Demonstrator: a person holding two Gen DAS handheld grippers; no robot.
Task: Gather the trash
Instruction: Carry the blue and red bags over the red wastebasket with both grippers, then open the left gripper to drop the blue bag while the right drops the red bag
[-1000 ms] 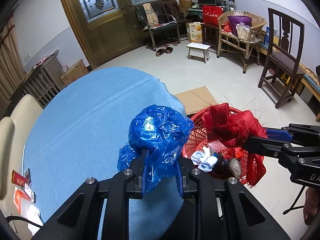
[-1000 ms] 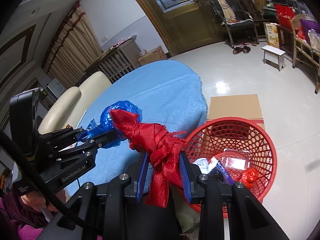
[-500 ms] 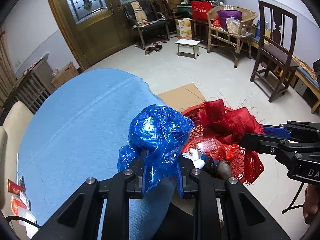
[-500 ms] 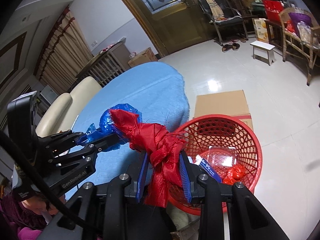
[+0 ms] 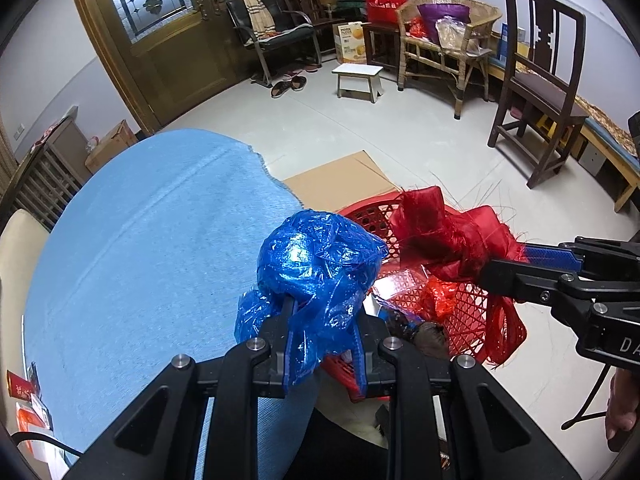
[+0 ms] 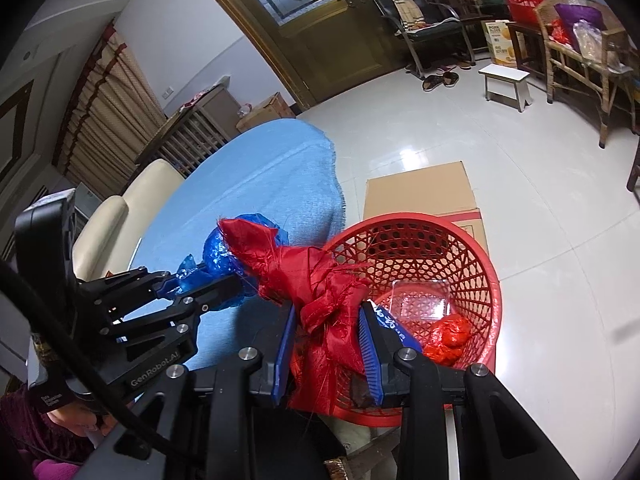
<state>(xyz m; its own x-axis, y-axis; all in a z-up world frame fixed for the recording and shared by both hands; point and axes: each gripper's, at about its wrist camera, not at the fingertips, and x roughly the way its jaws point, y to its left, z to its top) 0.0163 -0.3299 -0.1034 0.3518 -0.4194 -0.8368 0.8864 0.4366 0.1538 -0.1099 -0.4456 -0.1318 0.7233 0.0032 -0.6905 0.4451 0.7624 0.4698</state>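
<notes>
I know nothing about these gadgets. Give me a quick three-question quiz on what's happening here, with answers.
1. True or false: the left hand-held gripper holds a crumpled blue plastic bag.
2. What does the right hand-held gripper grip? A) cardboard B) red mesh bundle C) slipper
3. Fill in: the red basket stands on the ____, beside the table with the blue cloth.

Key: 1 true; 2 B; 3 floor.

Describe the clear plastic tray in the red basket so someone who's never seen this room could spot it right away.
Start at the round table with the blue cloth; on the floor beside it stands a red mesh basket. Inside lies the clear plastic tray, next to a crumpled red wrapper. It is the only see-through, square-edged item there.
</notes>
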